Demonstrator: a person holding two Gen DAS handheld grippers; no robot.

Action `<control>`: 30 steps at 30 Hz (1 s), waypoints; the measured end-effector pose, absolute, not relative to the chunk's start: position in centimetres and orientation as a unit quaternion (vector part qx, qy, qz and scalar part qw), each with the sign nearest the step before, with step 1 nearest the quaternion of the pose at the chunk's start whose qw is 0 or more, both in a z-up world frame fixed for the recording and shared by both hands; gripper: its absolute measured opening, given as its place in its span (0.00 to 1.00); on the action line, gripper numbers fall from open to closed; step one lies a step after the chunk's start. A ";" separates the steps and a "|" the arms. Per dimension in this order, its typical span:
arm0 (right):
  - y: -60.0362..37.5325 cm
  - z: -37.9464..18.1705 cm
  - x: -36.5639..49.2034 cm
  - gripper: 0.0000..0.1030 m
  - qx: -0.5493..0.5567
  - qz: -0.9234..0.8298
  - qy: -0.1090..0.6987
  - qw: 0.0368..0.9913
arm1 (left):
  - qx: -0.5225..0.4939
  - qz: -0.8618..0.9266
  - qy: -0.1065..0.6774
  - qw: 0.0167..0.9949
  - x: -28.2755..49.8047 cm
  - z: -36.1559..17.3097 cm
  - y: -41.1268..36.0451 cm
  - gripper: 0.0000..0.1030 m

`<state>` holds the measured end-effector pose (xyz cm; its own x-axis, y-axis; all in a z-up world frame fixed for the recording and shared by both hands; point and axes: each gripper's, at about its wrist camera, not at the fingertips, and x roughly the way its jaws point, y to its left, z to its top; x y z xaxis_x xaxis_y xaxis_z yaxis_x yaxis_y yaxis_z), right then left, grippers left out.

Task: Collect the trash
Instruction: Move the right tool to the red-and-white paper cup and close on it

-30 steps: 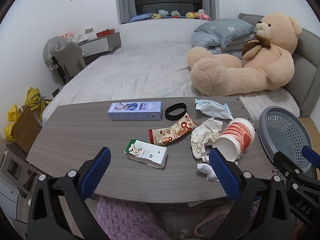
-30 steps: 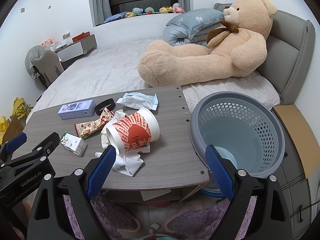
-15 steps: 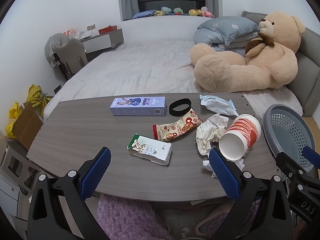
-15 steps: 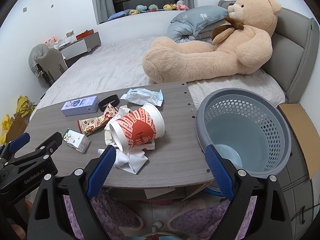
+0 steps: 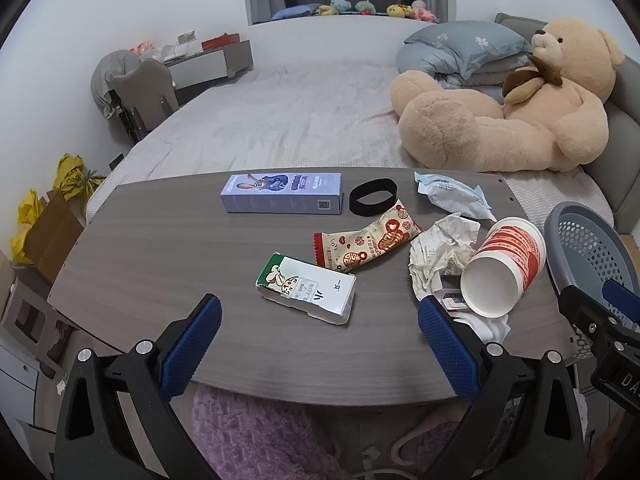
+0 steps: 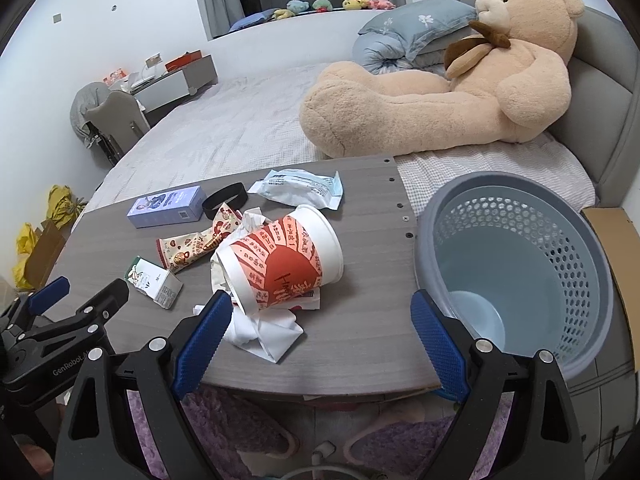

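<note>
Trash lies on the grey wooden table (image 5: 160,256): a green-and-white milk carton (image 5: 306,288), a red-patterned snack wrapper (image 5: 366,242), crumpled paper (image 5: 442,248), a tipped red-and-white paper cup (image 5: 504,266) (image 6: 280,258), a light-blue packet (image 5: 452,196) and white tissue (image 6: 268,330). A grey perforated basket (image 6: 516,268) stands off the table's right end. My left gripper (image 5: 318,344) is open and empty at the near edge, just short of the carton. My right gripper (image 6: 322,334) is open and empty, near the cup and tissue.
A purple box (image 5: 282,193) and a black band (image 5: 373,196) lie at the table's far side. Behind is a bed with a large teddy bear (image 5: 508,108). A purple rug (image 5: 256,432) lies below the table. Cardboard and yellow bags (image 5: 36,216) stand at left.
Both grippers have moved forward toward the table and a little lower; the trash looms closer. Both stay open and empty. Nothing on the table has moved.
</note>
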<state>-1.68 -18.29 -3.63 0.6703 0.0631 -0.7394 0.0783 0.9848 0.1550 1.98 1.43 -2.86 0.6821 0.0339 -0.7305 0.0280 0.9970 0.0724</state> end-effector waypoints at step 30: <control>-17.8 -6.5 6.0 0.85 0.039 0.200 0.451 0.869 | 0.014 0.041 0.420 0.906 4.4 -4.9 3.5 0.94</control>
<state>6.00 -17.84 -6.52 0.5136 0.3823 -0.7682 -0.3117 0.9172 0.2481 4.38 3.47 -4.89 0.6430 0.0858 -0.7610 -0.0629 0.9963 0.0592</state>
